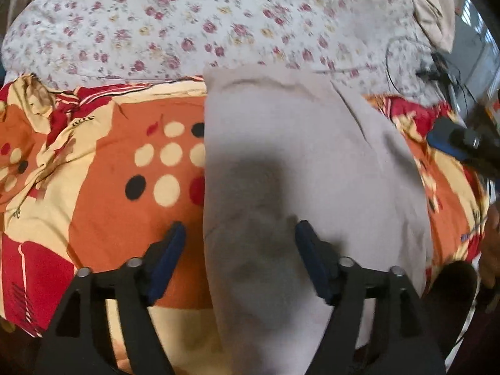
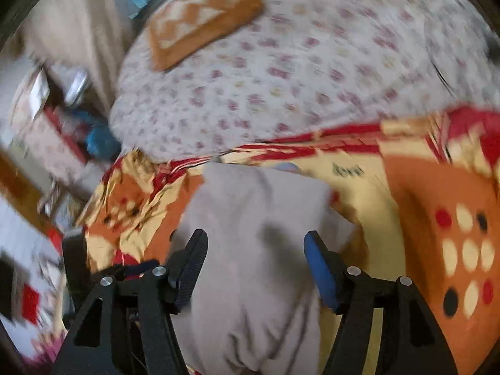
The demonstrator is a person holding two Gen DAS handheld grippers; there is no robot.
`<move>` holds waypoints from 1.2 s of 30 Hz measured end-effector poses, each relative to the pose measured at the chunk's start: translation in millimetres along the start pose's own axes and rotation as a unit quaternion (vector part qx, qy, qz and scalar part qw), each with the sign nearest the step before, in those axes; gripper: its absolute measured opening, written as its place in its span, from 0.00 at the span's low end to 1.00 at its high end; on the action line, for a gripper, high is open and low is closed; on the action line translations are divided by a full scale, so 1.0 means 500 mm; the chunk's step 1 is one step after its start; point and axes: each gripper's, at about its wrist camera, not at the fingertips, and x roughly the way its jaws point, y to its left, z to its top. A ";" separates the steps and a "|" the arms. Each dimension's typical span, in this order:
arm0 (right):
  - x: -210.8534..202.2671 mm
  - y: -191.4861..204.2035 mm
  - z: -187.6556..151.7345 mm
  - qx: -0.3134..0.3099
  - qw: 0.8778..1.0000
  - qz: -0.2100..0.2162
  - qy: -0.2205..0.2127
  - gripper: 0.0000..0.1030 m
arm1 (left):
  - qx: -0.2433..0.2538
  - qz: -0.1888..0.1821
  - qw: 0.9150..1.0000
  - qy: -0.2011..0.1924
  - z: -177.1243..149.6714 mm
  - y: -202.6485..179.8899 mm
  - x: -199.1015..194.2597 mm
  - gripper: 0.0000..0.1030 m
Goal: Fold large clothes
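Garment (image 1: 297, 156) plain pale grey-beige, no print. Bedspread (image 1: 103, 168) under it orange, cream and red, with cream, black and red dots. Sheet (image 1: 187, 25) behind white with small maroon-pink and yellowish flowers. Cushion (image 2: 203, 15) orange-brown with cream diamond check. Left gripper (image 1: 240, 234) black frame, dark blue pads; right gripper (image 2: 256, 240) black, one pad blue.

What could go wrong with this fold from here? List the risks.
1. Both tongs, left and right, stand open above the grey garment, so neither grips it; the folded layers may slip apart.
2. The orange patterned bedspread lies directly beneath; a low grab could pinch it together with the garment.
3. Cables lie on the floral sheet nearby and might snag.
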 end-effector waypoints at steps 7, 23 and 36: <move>0.185 0.027 -0.004 -0.027 0.997 -0.063 0.040 0.52 | -0.009 0.037 0.999 0.004 -0.002 -0.003 0.044 0.77; 0.082 0.010 -0.059 -0.018 0.997 -0.073 0.032 0.55 | -0.014 0.042 0.999 -0.011 -0.005 -0.012 0.046 0.81; 0.054 0.019 -0.151 -0.039 0.990 -0.123 0.047 0.60 | -0.004 0.063 0.998 -0.030 -0.035 -0.022 0.003 0.81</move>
